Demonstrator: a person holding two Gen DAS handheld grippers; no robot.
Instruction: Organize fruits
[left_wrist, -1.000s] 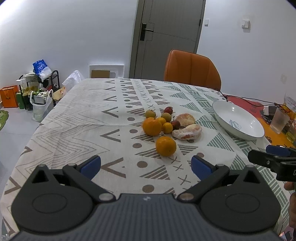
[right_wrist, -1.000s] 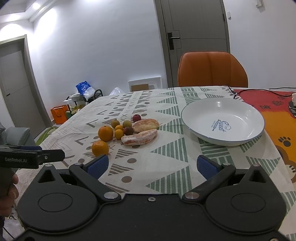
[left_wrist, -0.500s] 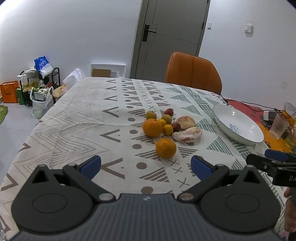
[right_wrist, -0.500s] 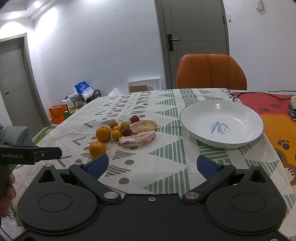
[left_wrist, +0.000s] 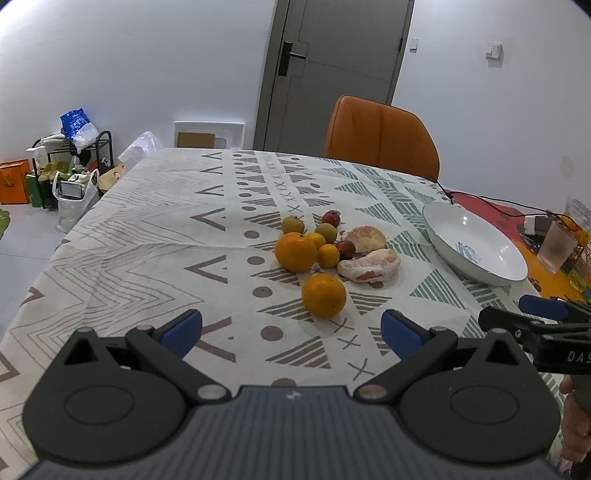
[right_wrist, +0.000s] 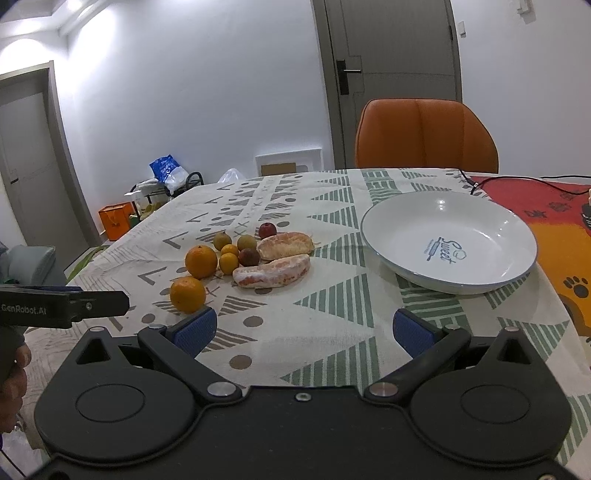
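The wide white ceramic plate (right_wrist: 448, 242), right of frame, is bearing blue script "Sweet". The black left gripper (right_wrist: 62, 302), at left edge, is showing "GenRobot.AI". The black right gripper (left_wrist: 546, 338), at right edge, is showing "DAS", cut off.

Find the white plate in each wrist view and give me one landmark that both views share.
Left wrist view: the white plate sits at the right, empty, beyond the fruit pile and past the right claw.
Right wrist view: the white plate lies right of centre, its blue lettering facing the camera.
Shared landmark: the orange chair stands behind the table's far edge, in front of the grey door.
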